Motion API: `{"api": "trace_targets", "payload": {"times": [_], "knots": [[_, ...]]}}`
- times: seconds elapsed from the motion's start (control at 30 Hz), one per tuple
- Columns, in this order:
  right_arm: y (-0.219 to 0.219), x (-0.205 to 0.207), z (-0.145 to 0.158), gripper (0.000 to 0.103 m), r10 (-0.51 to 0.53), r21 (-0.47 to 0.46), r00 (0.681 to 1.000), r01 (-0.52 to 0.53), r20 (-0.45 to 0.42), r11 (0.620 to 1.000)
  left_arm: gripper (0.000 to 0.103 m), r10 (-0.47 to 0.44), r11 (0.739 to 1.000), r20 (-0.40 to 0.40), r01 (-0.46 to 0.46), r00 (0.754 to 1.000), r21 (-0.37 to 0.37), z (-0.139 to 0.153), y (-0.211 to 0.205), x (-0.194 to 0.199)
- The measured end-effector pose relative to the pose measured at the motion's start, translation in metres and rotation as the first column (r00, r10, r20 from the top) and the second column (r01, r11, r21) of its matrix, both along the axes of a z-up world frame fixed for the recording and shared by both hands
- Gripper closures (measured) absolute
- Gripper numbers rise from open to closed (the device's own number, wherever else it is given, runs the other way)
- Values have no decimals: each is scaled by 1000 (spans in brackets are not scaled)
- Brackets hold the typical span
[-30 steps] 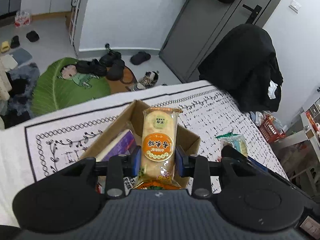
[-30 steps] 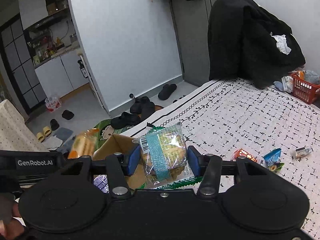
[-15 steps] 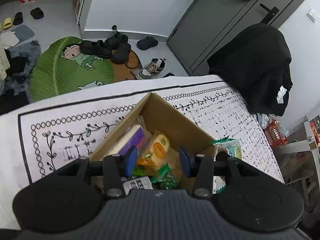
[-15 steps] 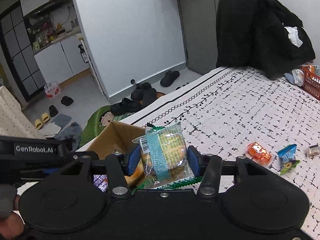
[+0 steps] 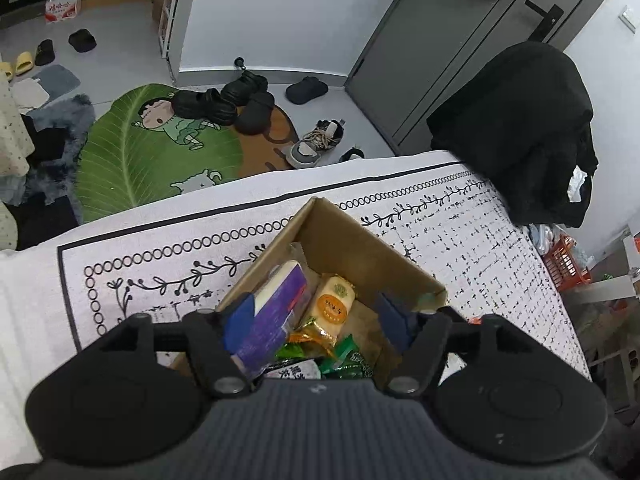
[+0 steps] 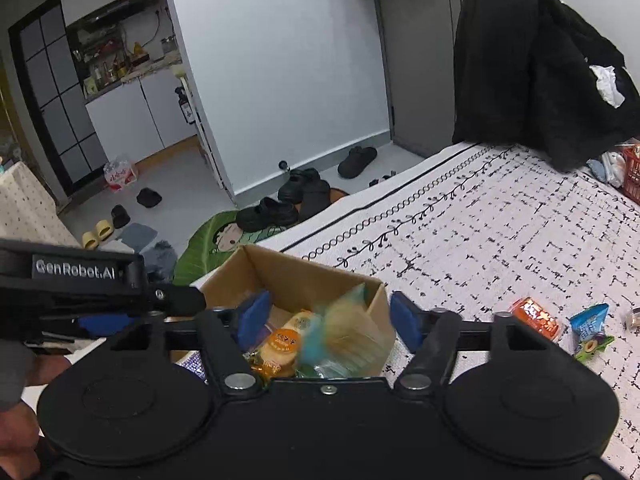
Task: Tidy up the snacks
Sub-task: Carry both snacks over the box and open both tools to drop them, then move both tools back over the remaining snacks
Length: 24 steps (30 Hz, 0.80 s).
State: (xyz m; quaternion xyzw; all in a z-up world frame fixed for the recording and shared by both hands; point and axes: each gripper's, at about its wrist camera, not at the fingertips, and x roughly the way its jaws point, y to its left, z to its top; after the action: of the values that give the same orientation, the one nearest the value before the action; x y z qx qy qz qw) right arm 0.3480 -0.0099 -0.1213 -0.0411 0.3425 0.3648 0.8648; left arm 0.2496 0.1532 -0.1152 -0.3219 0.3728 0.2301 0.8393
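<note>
- Both packets had left the claws: the rice cracker pack (image 5: 334, 308) lay in the cardboard box (image 5: 362, 240), below the left gripper (image 5: 316, 320), fingers apart.
- Right gripper (image 6: 334, 318) gaped too; the green-banded bun (image 6: 344, 334), blurred, sat just under it inside the box.

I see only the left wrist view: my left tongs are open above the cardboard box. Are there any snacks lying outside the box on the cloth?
Observer: Yes. The right wrist view shows an orange packet and a blue packet on the patterned cloth, to the right of the cardboard box.
Operator: Do the right tongs hold something?
Observer: No. The right tongs are open. A blurred packet is between them at the box's right corner, not gripped.
Operator: Anything more on the cloth?
Observer: One small item at the picture's right edge, too small to identify.
</note>
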Motion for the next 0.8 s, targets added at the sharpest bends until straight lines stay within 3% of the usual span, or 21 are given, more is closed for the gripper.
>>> {"api": "trace_targets", "payload": {"times": [0.13,0.47,0.67,0.8], "knots": [[-9,2,8,27,-16,2,1000,16,15,1000,29,4,1000,3,-4,1000,27,9,-6,-4],[-54,16,15,27,-119,-24,991,117,-67,993,2,3,994,31,-6,1000,113,31,-32,-11],[-76,13,18,24,-142,-28,986,140,-83,990,0,-24,992,39,19,999,125,35,-52,-11],[-94,13,21,16,-160,-13,983,160,-91,987,0,-43,990,36,37,998,137,36,-69,-9]]}}
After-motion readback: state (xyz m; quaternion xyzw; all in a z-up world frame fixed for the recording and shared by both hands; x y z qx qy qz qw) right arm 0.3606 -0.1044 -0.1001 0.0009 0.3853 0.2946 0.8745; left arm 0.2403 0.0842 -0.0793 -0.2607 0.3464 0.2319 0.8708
